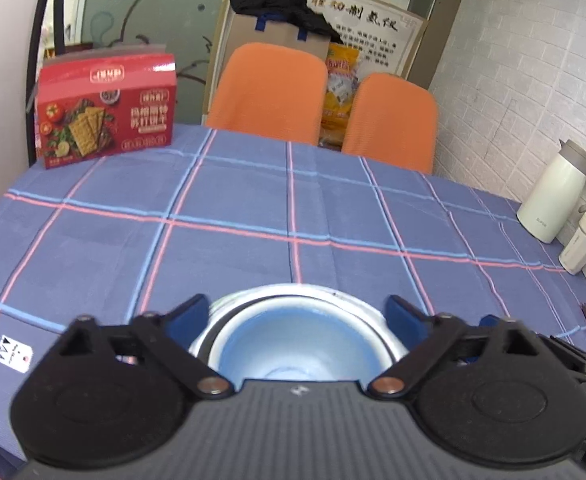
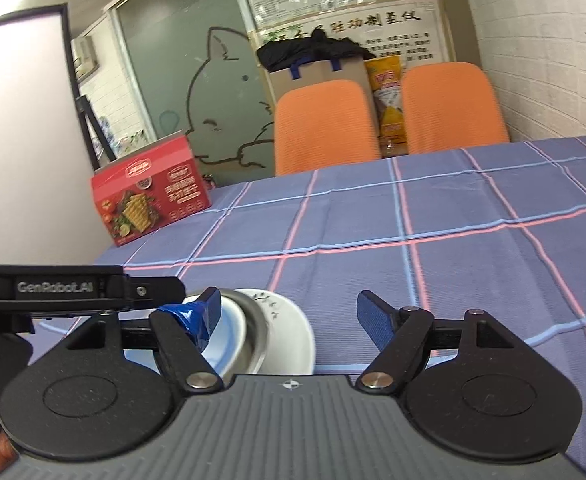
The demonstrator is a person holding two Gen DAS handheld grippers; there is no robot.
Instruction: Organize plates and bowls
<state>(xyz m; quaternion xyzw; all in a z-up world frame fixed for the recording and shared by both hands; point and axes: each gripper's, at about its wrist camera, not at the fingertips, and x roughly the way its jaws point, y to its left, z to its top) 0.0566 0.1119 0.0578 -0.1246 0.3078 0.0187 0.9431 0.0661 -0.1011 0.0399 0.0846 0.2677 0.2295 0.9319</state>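
Left gripper [image 1: 297, 312]: fingers [image 1: 191, 312] spread wide, gripping nothing. Stacked dishes directly below and between them: blue-white bowl [image 1: 289, 348] nested in steel bowl [image 1: 377, 328], resting on bench [image 1: 293, 208].

Right gripper [image 2: 289, 316]: fingers [image 2: 371, 320] partly spread, gripping nothing. Same stack lies toward its left finger: steel bowl [image 2: 255, 340] on white plate [image 2: 293, 336].

Judgement: left gripper nearer, centred over stack. Stack round, no long axis; any rim approach serves. Stack appears assembled.
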